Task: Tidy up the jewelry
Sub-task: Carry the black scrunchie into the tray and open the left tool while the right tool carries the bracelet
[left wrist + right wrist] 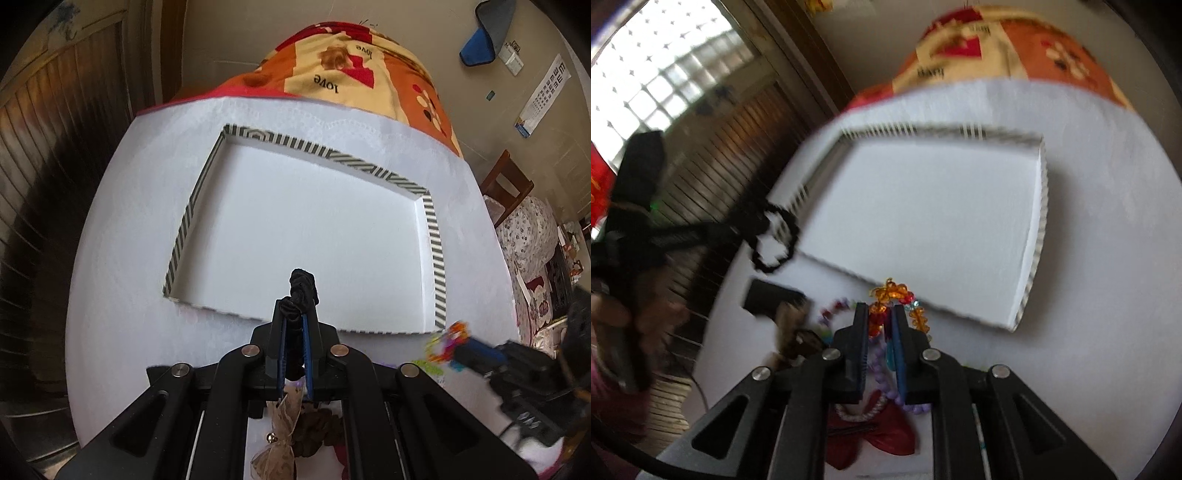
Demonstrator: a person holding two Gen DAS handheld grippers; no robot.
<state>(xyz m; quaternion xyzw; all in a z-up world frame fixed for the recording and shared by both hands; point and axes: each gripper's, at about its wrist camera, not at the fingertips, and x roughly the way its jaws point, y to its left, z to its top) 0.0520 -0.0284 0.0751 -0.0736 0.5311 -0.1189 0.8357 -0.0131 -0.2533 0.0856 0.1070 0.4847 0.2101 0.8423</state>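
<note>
Black scrunchie (301, 291) pinched between left gripper (295, 325) jaws — above tray (430, 229).

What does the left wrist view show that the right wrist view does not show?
Only the left wrist view: a beige ribbon bow with a small bell, a brown scrunchie, and an eye chart on the wall.

Only the right wrist view: a red bow, purple beads, and a bright window.

Both: the striped tray, still holding nothing, the left gripper shut on a black scrunchie, and the right gripper shut on an orange bead bracelet.
</note>
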